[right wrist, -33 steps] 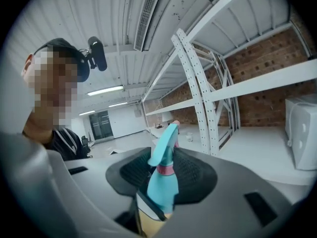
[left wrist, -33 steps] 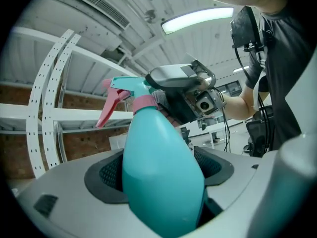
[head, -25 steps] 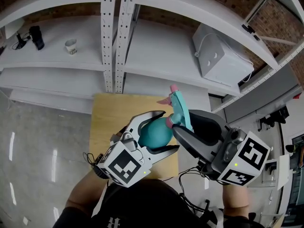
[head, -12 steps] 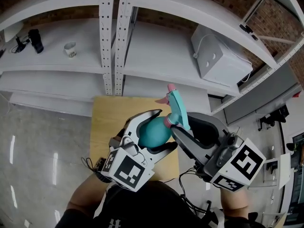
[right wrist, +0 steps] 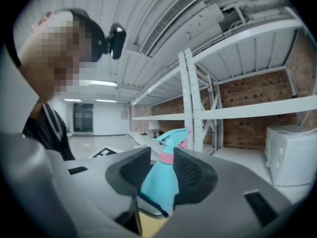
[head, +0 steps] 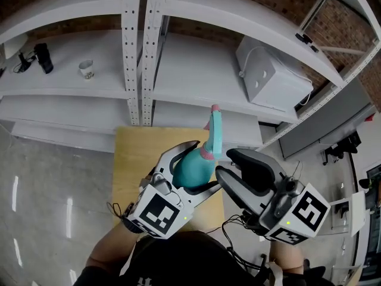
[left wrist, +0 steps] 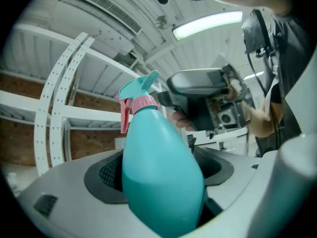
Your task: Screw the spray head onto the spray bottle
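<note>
My left gripper (head: 202, 167) has its jaws spread wide and clamped across the belly of the bottle (head: 191, 170). My right gripper (head: 225, 162) has its jaws about half closed, and they seem to pinch the spray head (head: 215, 127) at its collar (head: 206, 154).

Below both grippers is a small wooden bench (head: 134, 154). The bottle is held in the air above it, not resting on it.

The bottle is teal, smooth, pear-shaped and opaque, so I cannot tell whether it holds liquid. I judge it to be light, thin-walled plastic. It would dent under a hard squeeze, and its rounded taper could twist or slide in the pads, so the widest part of the belly is the right place to hold it.

The spray head stands up from the neck, teal with a pink trigger. I judge the trigger and nozzle too springy to turn by.

The pink collar is the smallest and stiffest part, and that is where I would grip to turn. It needs to be kept square to the neck so the thread does not cross.
</note>
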